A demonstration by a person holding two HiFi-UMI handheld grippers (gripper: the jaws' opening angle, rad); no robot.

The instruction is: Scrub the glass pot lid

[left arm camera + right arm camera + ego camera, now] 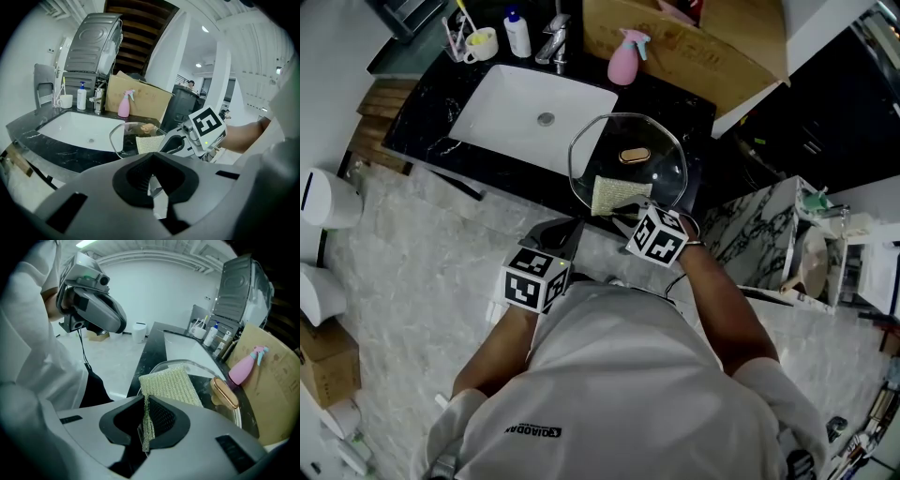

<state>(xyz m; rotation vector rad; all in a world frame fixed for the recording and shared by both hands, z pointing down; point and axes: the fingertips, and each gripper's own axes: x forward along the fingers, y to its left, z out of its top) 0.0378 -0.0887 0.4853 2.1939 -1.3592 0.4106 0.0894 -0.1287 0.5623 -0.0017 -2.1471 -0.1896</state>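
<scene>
Black marble counter (431,131) bears the glass pot lid (661,155) near its edge; right gripper (145,427) pinches the scouring pad (171,385), left gripper (152,180) closed, empty: scrubbing could shove it off

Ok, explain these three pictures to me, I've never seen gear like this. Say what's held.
A person holds a two-jaw gripper in each hand. One picture comes from a camera on their head, looking down; the others from cameras riding on each gripper. On the black counter, beside the white sink, lies a glass pot lid. The right gripper is shut on a scouring pad lying on the lid. The left gripper is shut and empty.
</scene>
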